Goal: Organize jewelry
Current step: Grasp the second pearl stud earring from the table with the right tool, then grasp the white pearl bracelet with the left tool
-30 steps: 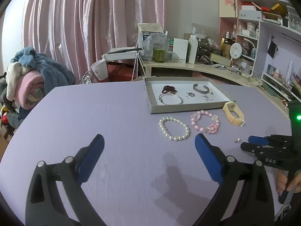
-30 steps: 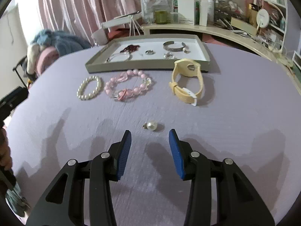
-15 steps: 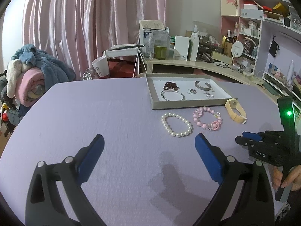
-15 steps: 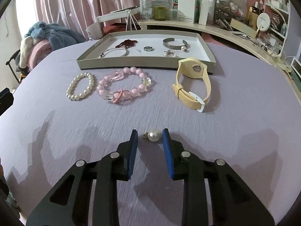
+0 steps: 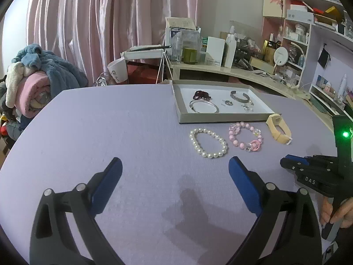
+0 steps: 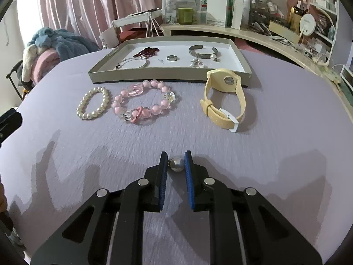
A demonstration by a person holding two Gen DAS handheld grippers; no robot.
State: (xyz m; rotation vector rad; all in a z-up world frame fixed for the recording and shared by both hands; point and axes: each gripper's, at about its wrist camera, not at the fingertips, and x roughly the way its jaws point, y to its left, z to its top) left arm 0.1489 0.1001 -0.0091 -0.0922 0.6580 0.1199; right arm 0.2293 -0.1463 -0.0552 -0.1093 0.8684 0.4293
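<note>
R gripper [image 6: 176, 164] jaws just closed in on the pearl earring [image 6: 176, 164], pads touching both sides, well in front of tray [image 6: 167, 76]. L gripper [image 5: 175, 174] wide open, empty, nearer than pearl bracelet [image 5: 208, 142].

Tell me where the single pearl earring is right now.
In the right wrist view, the pearl earring sits low and centre on the purple table, between the closing pads of the right gripper, nearer than the pink bead bracelet.

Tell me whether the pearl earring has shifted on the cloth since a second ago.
Cannot tell: the pearl earring now sits between the right gripper pads, which just closed; the camera moved too.
</note>
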